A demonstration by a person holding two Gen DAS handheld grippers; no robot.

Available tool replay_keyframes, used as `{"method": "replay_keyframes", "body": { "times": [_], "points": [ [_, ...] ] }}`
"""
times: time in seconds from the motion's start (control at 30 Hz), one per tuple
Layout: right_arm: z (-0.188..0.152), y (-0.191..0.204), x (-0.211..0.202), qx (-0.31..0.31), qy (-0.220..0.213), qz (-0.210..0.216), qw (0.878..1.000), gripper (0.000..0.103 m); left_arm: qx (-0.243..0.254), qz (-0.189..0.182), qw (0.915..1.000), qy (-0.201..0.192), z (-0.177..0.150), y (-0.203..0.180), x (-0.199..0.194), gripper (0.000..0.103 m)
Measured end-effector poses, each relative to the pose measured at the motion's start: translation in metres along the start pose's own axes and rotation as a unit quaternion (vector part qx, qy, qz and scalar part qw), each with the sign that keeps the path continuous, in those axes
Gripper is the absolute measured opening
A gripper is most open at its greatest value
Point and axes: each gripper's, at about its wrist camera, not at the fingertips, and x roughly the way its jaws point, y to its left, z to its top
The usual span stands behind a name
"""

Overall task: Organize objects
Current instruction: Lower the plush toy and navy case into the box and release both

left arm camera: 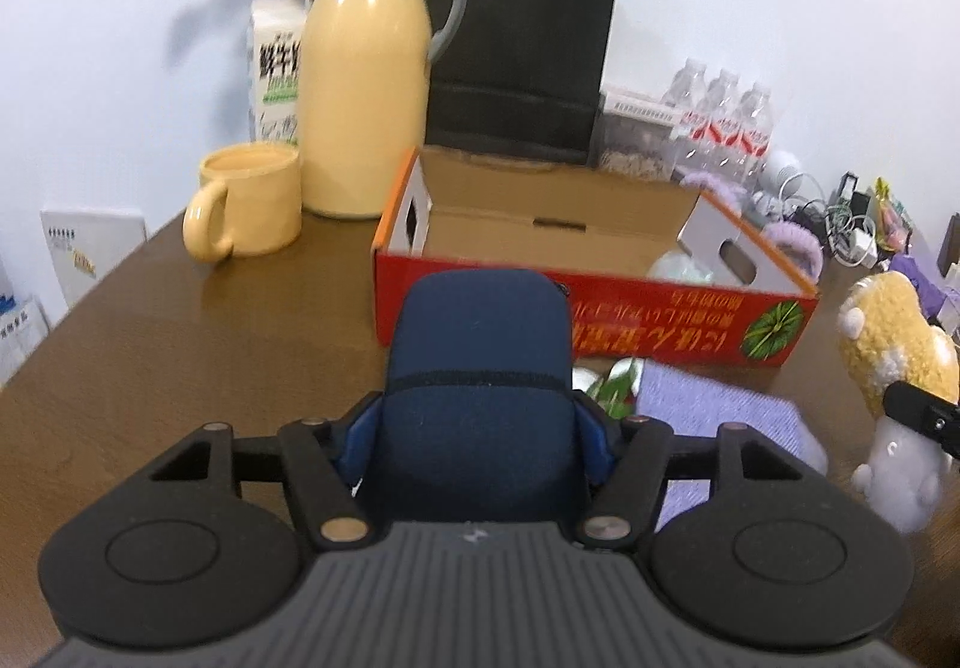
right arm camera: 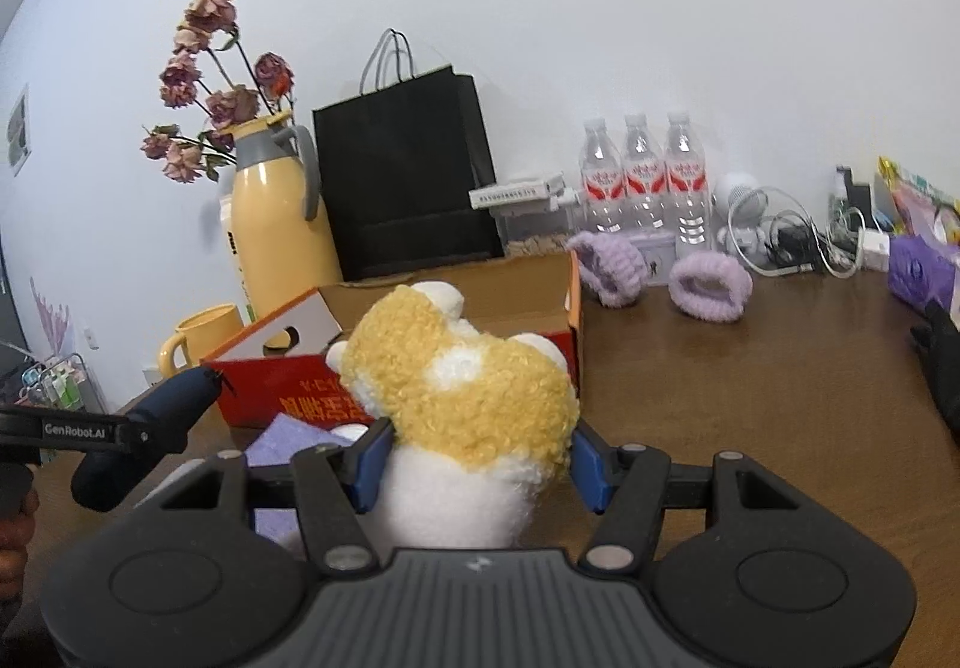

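pouch (left arm camera: 477, 368): navy, soft, rounded, zip seam across the middle.
left gripper (left arm camera: 477, 437): jaws pinching pouch at both sides; held above tabletop (left arm camera: 180, 338), just short of red box (left arm camera: 660, 317).
plush toy (right arm camera: 462, 398): curly yellow top, white belly.
right gripper (right arm camera: 474, 464): jaws clamped on plush toy's flanks, near box (right arm camera: 288, 398).

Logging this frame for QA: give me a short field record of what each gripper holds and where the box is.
left gripper: shut on navy pouch
right gripper: shut on plush toy
box: red cardboard, open top, on table ahead of both grippers
box contents: something pale in one corner, unclear
near box: purple cloth
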Motion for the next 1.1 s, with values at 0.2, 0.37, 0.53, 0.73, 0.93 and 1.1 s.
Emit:
{"method": "replay_keyframes", "body": {
  "times": [0.2, 0.37, 0.53, 0.73, 0.93, 1.1],
  "points": [
    [0.034, 0.014, 0.014, -0.033, -0.026, 0.014, 0.999, 0.059, 0.017, -0.001, 0.9993, -0.034, 0.032, -0.012, 0.0, 0.065],
    [0.066, 0.027, 0.043, -0.056, -0.043, 0.014, 0.997, 0.059, 0.025, 0.006, 0.998, -0.057, 0.063, -0.023, 0.017, 0.066],
    [0.092, 0.036, 0.086, -0.068, -0.044, 0.009, 0.997, 0.059, 0.034, 0.01, 0.9974, -0.063, 0.087, -0.029, 0.046, 0.066],
    [0.108, 0.03, 0.145, -0.093, -0.016, -0.009, 0.995, 0.059, 0.03, 0.026, 0.9967, -0.071, 0.109, -0.029, 0.088, 0.066],
    [0.113, 0.009, 0.208, -0.105, 0.046, -0.044, 0.992, 0.059, 0.034, 0.037, 0.9976, -0.048, 0.118, -0.021, 0.135, 0.066],
    [0.114, -0.005, 0.249, -0.108, 0.092, -0.048, 0.989, 0.059, 0.051, 0.051, 0.9968, -0.036, 0.118, -0.018, 0.162, 0.066]
  ]
}}
